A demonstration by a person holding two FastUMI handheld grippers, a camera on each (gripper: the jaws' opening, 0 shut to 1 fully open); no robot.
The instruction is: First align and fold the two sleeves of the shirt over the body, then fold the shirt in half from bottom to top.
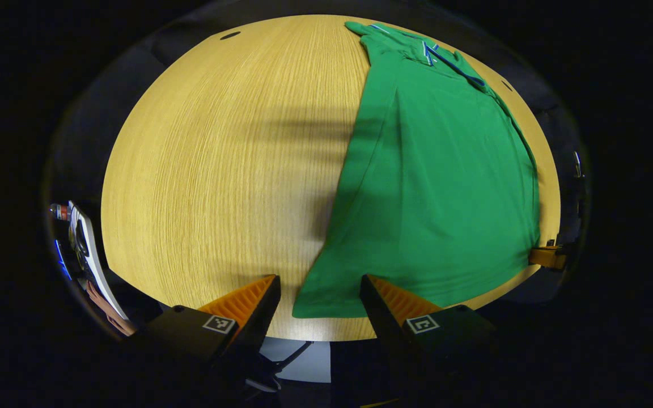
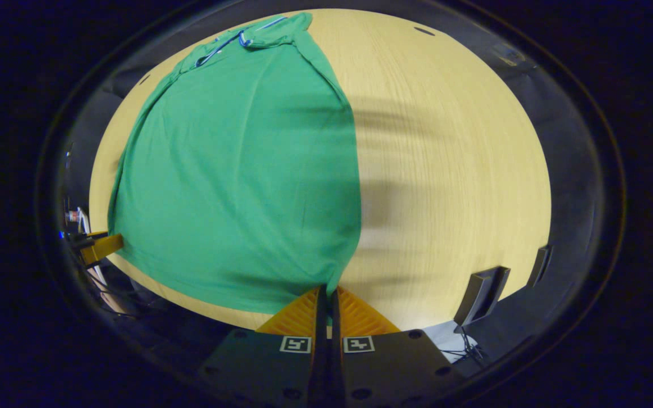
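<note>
A green shirt (image 1: 440, 181) with blue-and-white collar trim lies flat on the round wooden table (image 1: 219, 170), collar at the far side, hem at the near edge. My left gripper (image 1: 319, 286) is open just above the table's near edge, and the shirt's lower left hem corner lies between its fingers. In the right gripper view the shirt (image 2: 241, 170) covers the left half of the table (image 2: 451, 170). My right gripper (image 2: 328, 294) is shut on the lower right hem corner. Each gripper also shows in the other's view: the right gripper (image 1: 545, 256) and the left gripper (image 2: 100, 246).
A dark upright block (image 2: 482, 294) stands at the table's near right edge. Small dark holes (image 1: 230, 35) mark the far rim. A person's hand (image 1: 108, 311) and a white object (image 1: 88, 249) sit off the table's left side. Bare wood flanks the shirt.
</note>
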